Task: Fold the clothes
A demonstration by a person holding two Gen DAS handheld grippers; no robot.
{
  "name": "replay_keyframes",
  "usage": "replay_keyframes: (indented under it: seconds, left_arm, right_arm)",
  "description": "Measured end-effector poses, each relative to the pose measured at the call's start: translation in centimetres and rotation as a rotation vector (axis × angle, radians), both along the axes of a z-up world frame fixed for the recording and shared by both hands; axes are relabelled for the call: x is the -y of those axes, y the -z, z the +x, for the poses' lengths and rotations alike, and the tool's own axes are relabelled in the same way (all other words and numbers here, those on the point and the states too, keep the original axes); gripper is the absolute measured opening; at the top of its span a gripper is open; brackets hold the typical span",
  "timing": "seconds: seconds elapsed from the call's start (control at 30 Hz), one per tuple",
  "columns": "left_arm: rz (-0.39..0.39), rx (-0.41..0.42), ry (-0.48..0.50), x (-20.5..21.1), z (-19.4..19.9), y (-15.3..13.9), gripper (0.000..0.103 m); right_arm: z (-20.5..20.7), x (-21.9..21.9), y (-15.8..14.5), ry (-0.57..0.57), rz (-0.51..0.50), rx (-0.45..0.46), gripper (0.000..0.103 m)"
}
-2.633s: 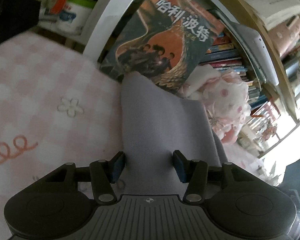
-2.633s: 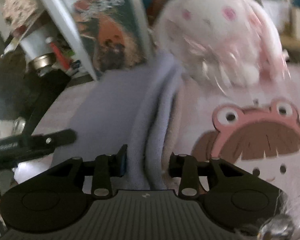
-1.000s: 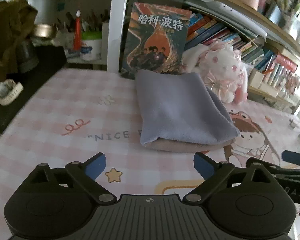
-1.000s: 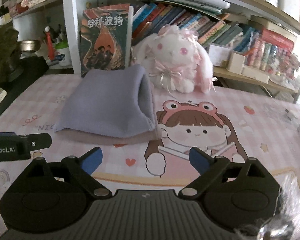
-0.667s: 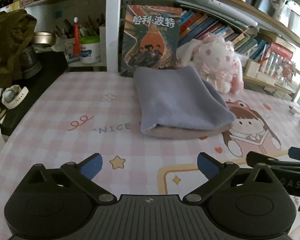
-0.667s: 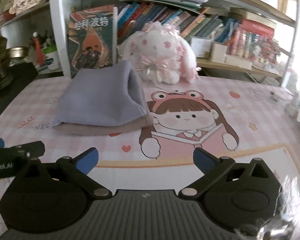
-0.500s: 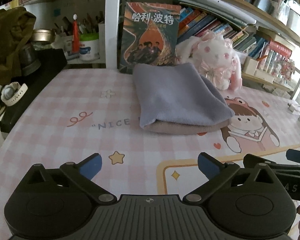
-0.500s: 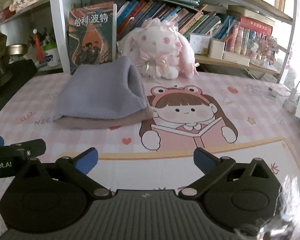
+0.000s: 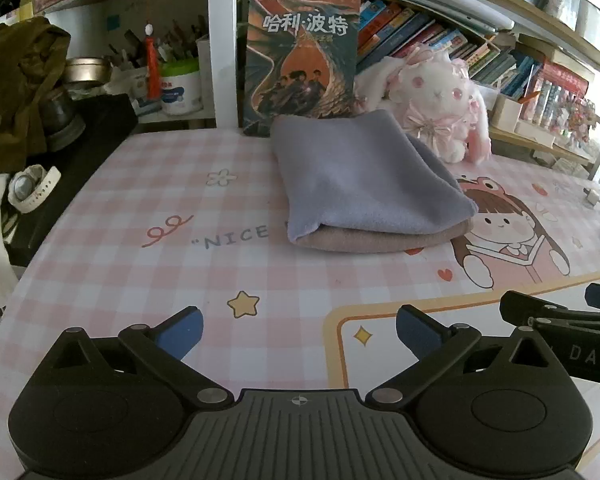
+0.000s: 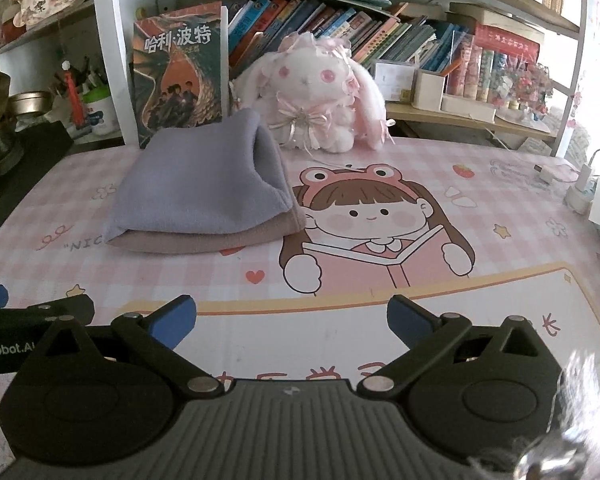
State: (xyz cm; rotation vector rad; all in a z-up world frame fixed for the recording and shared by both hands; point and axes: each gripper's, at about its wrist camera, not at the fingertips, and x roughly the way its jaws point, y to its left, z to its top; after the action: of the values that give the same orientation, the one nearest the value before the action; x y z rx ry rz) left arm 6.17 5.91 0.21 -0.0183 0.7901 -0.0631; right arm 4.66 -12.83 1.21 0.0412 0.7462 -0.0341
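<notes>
A folded lavender garment lies on top of a folded tan-pink one, stacked at the back of the pink checked mat. My left gripper hovers open over the mat's near side, well short of the stack, with nothing between its blue pads. My right gripper is open too, empty, to the right of the left one and just as far from the clothes. The right gripper's tip shows at the right edge of the left wrist view.
A large upright book and a white-pink plush rabbit stand right behind the stack. Bookshelves line the back. A black surface with a white watch borders the mat on the left; a white charger and cable lie at far right.
Both grippers let go of the lavender garment, opened wide and drew back toward the mat's near edge. The folded stack stays put.
</notes>
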Motion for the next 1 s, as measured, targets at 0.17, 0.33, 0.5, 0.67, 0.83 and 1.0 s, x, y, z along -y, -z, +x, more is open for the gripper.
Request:
replay_keyframes:
  seconds: [0.17,0.33,0.5,0.67,0.83,1.0]
  left_arm:
    - [0.005,-0.002,0.0,0.04,0.15,0.04,0.103]
    - [0.011,-0.004,-0.001,0.11,0.34,0.09,0.103]
    - [0.012,-0.005,-0.005,0.03,0.44,0.18,0.103]
    - [0.012,-0.007,-0.008,-0.01,0.59,0.22,0.103]
    - [0.014,-0.014,-0.009,-0.01,0.71,0.29,0.103]
    - [0.014,-0.02,-0.011,-0.08,0.82,0.35,0.103]
  right_arm:
    - [0.09,0.0,0.07,0.003,0.001,-0.009,0.103]
    - [0.3,0.0,0.18,0.002,0.0,-0.015,0.103]
    - [0.52,0.0,0.3,-0.001,0.0,-0.02,0.103]
    - [0.78,0.01,0.4,-0.004,0.001,-0.026,0.103]
    - [0.96,0.02,0.51,-0.006,0.001,-0.033,0.103]
    - [0.99,0.0,0.55,-0.006,0.001,-0.037,0.103]
